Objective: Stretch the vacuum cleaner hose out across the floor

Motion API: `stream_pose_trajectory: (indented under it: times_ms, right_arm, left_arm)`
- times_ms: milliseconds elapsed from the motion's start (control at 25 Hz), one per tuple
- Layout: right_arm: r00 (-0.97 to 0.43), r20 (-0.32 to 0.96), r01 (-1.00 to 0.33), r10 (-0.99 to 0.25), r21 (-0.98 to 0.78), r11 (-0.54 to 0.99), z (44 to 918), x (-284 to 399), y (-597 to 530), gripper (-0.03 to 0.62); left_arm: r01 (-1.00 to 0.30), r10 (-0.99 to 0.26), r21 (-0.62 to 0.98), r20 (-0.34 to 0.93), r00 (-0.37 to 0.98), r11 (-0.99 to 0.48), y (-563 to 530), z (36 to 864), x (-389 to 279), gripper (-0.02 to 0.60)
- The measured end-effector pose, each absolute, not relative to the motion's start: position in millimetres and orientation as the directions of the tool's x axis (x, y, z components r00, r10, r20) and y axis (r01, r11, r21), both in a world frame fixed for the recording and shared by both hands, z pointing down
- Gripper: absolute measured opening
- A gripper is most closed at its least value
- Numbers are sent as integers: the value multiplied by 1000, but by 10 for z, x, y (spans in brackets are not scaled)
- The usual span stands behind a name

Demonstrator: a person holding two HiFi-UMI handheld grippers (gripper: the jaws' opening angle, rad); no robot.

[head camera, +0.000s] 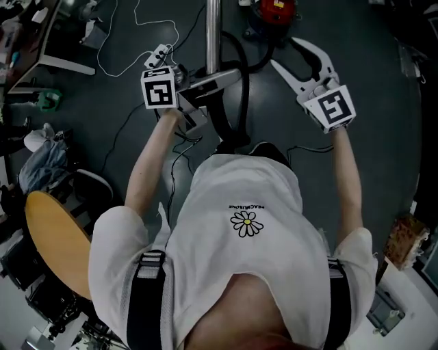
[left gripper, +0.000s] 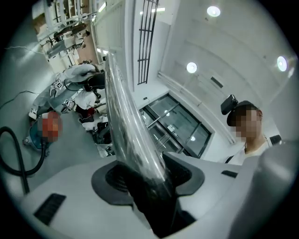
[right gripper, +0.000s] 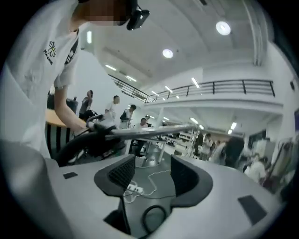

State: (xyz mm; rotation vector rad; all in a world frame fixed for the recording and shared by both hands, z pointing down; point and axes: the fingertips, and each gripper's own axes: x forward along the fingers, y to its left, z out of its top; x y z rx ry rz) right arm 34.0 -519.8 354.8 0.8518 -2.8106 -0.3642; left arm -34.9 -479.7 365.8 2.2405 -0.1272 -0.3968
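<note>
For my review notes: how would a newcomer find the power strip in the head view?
Start at the red vacuum cleaner at the top edge and go left past the shiny metal tube. Just above the marker cube on the left gripper lies the power strip, a white block on the dark floor; its looping white cord sets it apart from the black hose.

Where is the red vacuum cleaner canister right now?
Head view, top edge, right of centre: the red vacuum cleaner canister sits on the dark floor, just right of the shiny metal wand tube, with the black hose curving away beside it.
</note>
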Motion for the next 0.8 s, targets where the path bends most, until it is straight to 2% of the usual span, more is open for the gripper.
stream_pose_trajectory:
  times_ms: [80,240,400,440,520,640,720,800]
  right_arm:
    - [-805,222,-532,-550,138,835,4111,418,-4783,230]
    - [-774,270,-602,-572,-35,798,4681,852,-3935,230]
    - [-704,248,-699,-665,-405,589,5250,1577,-3184,230]
    - [-702,276,-699,-656,-440,563,5441,1684,-2956,230]
    - [-724,381,-687,-575,-324,650,5783,1664,-2455,230]
    - [-740,488,-589,-463,-139,796,6095,1307,-1880,230]
    - [-721,526,-579,-450,-102,809,6350,1140,-1725,230]
    - [-669,548,-631,-502,-64,773,6563,1137,-1775,230]
  left_arm:
    - [21,-271,763,-254,929,-646,-4788,3608,-300,178]
    - [-92,-381,747,-225,897,-658,-4610,3545,-117,179]
    - [-193,-487,739,-203,849,-645,-4163,3509,71,179]
    - [-209,-498,734,-198,844,-646,-4006,3498,126,179]
    - [-252,-516,713,-177,838,-655,-3717,3481,216,179]
    - [-304,-552,698,-157,819,-649,-3433,3468,282,179]
    - [-297,-563,704,-174,808,-645,-3272,3442,340,179]
    - [-281,-556,703,-193,809,-653,-3134,3379,441,179]
